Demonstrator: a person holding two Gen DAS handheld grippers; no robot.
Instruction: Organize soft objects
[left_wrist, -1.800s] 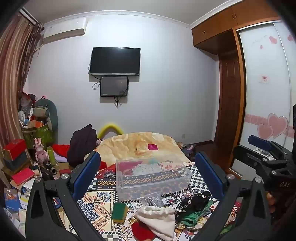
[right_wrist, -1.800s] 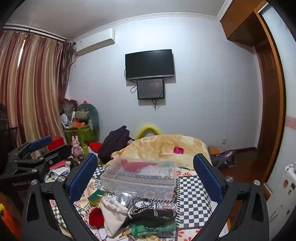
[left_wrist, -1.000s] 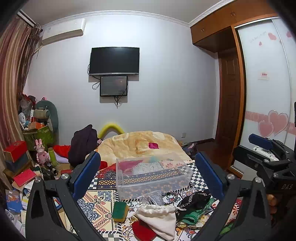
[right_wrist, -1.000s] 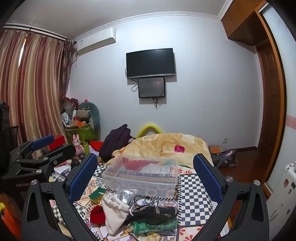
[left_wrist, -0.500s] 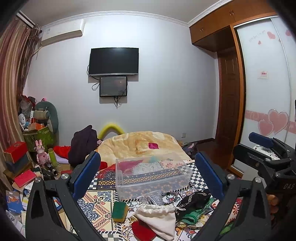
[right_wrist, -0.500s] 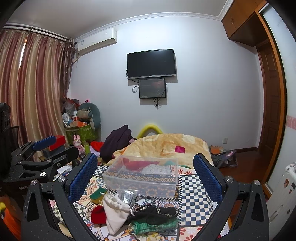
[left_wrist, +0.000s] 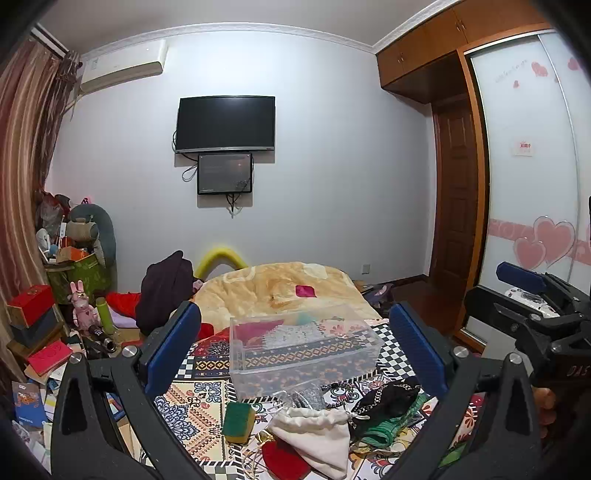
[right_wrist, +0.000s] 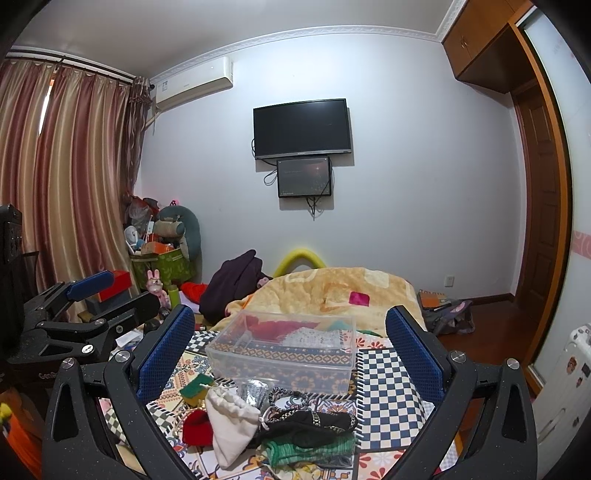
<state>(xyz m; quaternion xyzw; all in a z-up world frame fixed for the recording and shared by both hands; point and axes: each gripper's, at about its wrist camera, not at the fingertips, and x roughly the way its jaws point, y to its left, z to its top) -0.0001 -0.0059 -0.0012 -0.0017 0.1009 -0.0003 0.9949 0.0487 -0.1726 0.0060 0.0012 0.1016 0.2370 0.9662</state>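
Evidently nothing is sorted yet: the clear plastic bin (right_wrist: 282, 354) at centre frame looks empty, while the white drawstring pouch (right_wrist: 231, 421), black chained item (right_wrist: 310, 422) and green knit (right_wrist: 310, 448) lie heaped low in frame. Left gripper (left_wrist: 295, 350) and right gripper (right_wrist: 291, 347) both hover spread wide, holding nothing.
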